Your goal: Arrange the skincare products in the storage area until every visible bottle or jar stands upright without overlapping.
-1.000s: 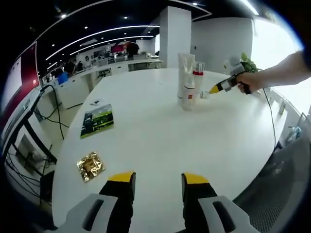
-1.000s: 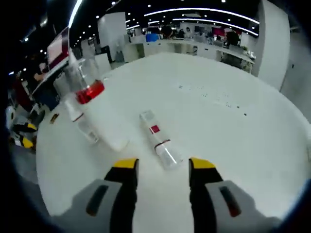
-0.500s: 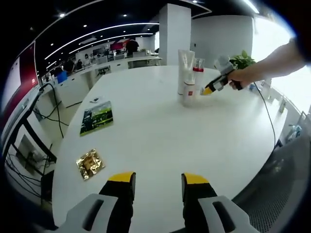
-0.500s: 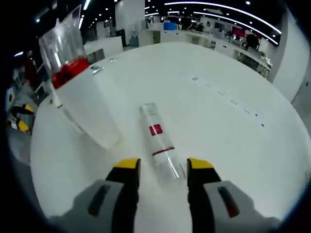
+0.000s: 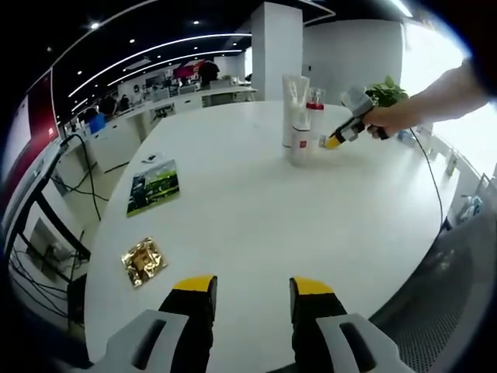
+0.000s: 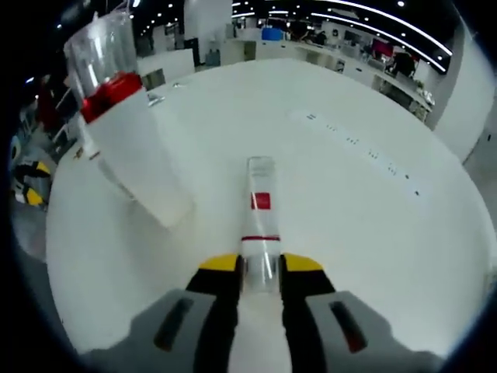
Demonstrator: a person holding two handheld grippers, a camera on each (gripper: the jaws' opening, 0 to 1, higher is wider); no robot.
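In the right gripper view a small clear bottle (image 6: 260,210) with a red label and red band lies on the white table (image 6: 365,233), pointing away. My right gripper (image 6: 259,268) is shut on its near end. Beside it on the left a large white bottle (image 6: 136,155) with a red band and clear cap stands, leaning in the picture. In the left gripper view the standing bottles (image 5: 299,124) cluster at the table's far side, and a hand holds the right gripper (image 5: 342,136) just right of them. My left gripper (image 5: 252,291) hangs open over the near table edge, holding nothing.
A green magazine (image 5: 153,188) and a gold foil packet (image 5: 144,263) lie on the table's left part. A potted plant (image 5: 388,93) stands behind the bottles. Desks and a pillar (image 5: 276,50) are beyond the table.
My right gripper's jaws have closed on the lying small bottle, which now lines up straight between them. The left gripper has not moved.
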